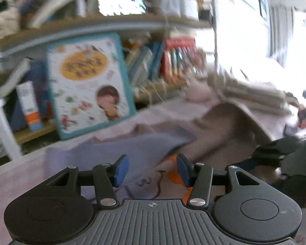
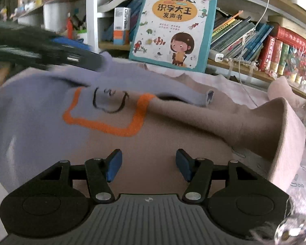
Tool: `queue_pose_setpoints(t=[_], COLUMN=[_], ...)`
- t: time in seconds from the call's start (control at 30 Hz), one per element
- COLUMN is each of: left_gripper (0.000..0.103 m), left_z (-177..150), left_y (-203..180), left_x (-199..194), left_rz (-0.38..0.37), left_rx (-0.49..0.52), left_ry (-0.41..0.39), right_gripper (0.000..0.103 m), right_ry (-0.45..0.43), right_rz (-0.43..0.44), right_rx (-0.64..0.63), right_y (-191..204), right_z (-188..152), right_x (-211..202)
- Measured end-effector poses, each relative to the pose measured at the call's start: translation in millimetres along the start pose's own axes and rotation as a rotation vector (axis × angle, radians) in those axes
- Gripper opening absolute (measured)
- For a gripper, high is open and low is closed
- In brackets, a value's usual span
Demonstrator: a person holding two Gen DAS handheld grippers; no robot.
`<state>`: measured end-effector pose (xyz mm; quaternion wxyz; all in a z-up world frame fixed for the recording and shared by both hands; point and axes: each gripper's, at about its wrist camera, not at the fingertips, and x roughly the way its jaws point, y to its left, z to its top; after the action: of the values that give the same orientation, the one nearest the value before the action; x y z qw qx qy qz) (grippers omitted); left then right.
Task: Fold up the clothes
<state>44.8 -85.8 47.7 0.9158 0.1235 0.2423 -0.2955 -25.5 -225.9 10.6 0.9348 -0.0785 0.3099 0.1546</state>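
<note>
Left wrist view
Picture quality: heavy motion blur; details beyond the gripper are soft.
Left gripper (image 1: 151,170): two blue pads stand apart, nothing between them.
Sweater (image 1: 204,134): one garment, lilac and tan with orange stitching, spread on the pink surface (image 1: 16,181); it lies ahead of and under the pad gap, with no contact visible.
Right gripper (image 1: 275,151): seen as a dark blurred shape at the right edge, over the tan part of the sweater; its jaw state cannot be told from here.
Background: one large picture book (image 1: 87,85) leaning on the bookshelf (image 1: 104,23), rows of books to its right.

Right wrist view
Right gripper (image 2: 149,168): two blue pads apart, gap empty, hanging above the tan body of the sweater (image 2: 173,140).
Sweater layout: lilac half to the left, tan half to the right; one orange outline (image 2: 104,124) with a black stitched face sits ahead of the pads; one lilac sleeve lies folded across the chest, one tan sleeve stands up in a fold at the right.
Left gripper (image 2: 51,49): blurred, at upper left, near the lilac shoulder of the sweater; whether it touches cannot be told.
Count: one sweater, two grippers, one picture book (image 2: 173,28) upright behind the sweater.
</note>
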Motion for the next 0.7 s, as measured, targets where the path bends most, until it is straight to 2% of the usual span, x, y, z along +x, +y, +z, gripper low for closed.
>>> queue_pose_setpoints(t=[0.07,0.17,0.3,0.4,0.53,0.7], left_gripper=[0.051,0.051,0.051,0.041,0.04,0.038], left_z=[2,6,19,23,27,31], left_y=[-13,-31,-48,-59,-67,-71], left_x=[23,43,73,100,122,127], left_rz=[-0.001,0.005,-0.014,-0.02,-0.022,-0.069], left_rx=[0.046,0.116,0.161,0.201,0.226,0.226], left_ry=[0.034,0.036,0.039,0.078,0.094,0.08], right_gripper=[0.056,0.053,0.053,0.053,0.054,0.055], right_ry=[-0.008,-0.001,0.006,0.0,-0.02,-0.028], right_rz=[0.003,-0.002,0.002,0.002,0.0,-0.005], right_rx=[0.013,0.046,0.078,0.063,0.077,0.079], right_y=[-2,-7,-13,-11,-12,-11], right_z=[-4,-7,-14,-18,-22,-22], right_x=[-2,-6,-14,-18,-19,-19])
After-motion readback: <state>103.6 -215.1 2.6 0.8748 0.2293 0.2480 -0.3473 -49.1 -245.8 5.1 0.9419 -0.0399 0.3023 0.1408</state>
